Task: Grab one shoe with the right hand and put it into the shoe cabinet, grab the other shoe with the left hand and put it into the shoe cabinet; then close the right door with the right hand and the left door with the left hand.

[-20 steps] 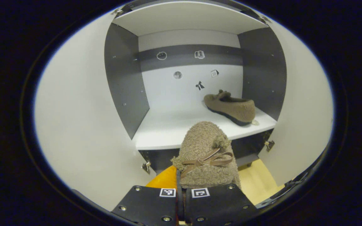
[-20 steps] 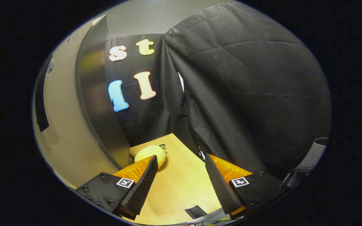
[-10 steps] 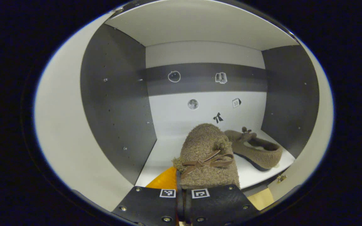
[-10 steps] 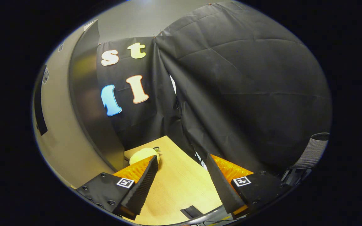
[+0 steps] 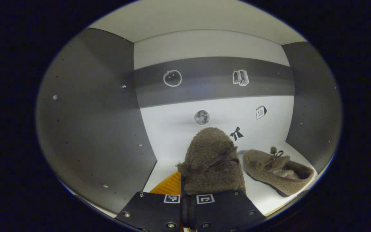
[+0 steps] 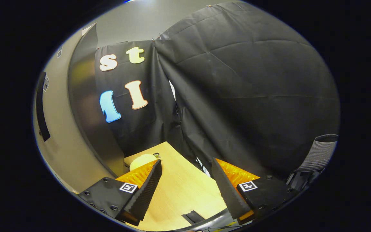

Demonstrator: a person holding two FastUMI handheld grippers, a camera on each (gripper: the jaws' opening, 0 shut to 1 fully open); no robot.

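Inside the shoe cabinet (image 5: 92, 122), as the left gripper view has it, the left gripper (image 5: 188, 193) reaches in with a fuzzy brown shoe (image 5: 213, 164) pinched between its two fingers, which are drawn almost together on the heel end. This shoe points toe-first toward the back wall, its thin bow facing up, and it appears to be held just above the white shelf (image 5: 169, 161), though the contact under it is hidden. To its right, the other shoe (image 5: 277, 170) already lies on the same shelf, near the right-hand side panel, its opening turned toward the camera and its own small bow at the far end. The two shoes are close but apart. Small stickers (image 5: 172, 78) dot the back wall, some on the dark band across it and some on the pale part below.

Over in the right gripper view, the right gripper (image 6: 187, 180) hangs over a light wooden tabletop (image 6: 182, 196), its jaws spread wide with nothing between them. To the left stands the pale outer face of a cabinet door (image 6: 66, 145), with a dark handle (image 6: 42, 106) on it. A pale rounded object (image 6: 142, 158) sits on the table just beyond the left finger, too far hidden to name. A grey ribbed chair back (image 6: 320, 151) shows at the far right.
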